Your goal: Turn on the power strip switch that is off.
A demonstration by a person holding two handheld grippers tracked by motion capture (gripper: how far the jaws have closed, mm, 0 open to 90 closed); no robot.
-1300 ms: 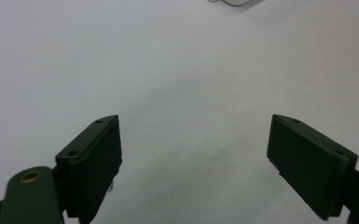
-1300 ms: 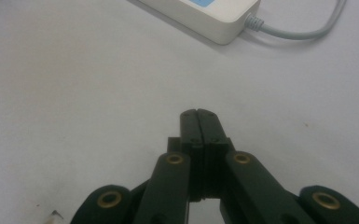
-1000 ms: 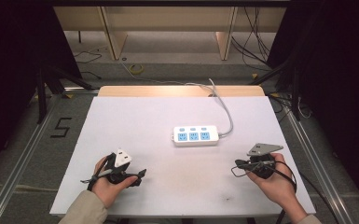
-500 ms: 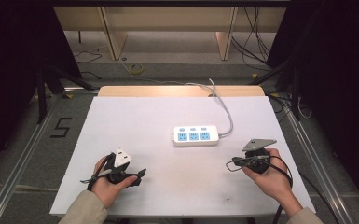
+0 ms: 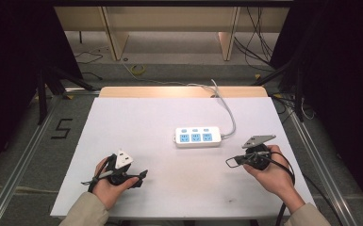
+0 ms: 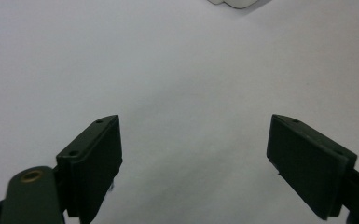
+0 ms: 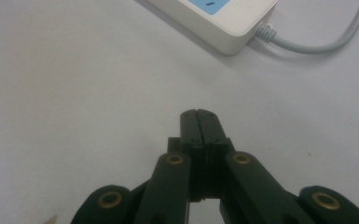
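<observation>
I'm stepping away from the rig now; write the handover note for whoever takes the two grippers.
Left gripper: open, jaws wide apart, nothing between them, held over bare table near the front left.
Right gripper: shut, empty, pointing toward the power strip's cable end.
Power strip: flat on the white table near the middle, three blue sockets up, nothing plugged in; its cable runs off the far edge.
Done: nothing yet; neither gripper touches the strip.
Left: probably reach for the strip; the right gripper is nearer and would have to open first.
</observation>
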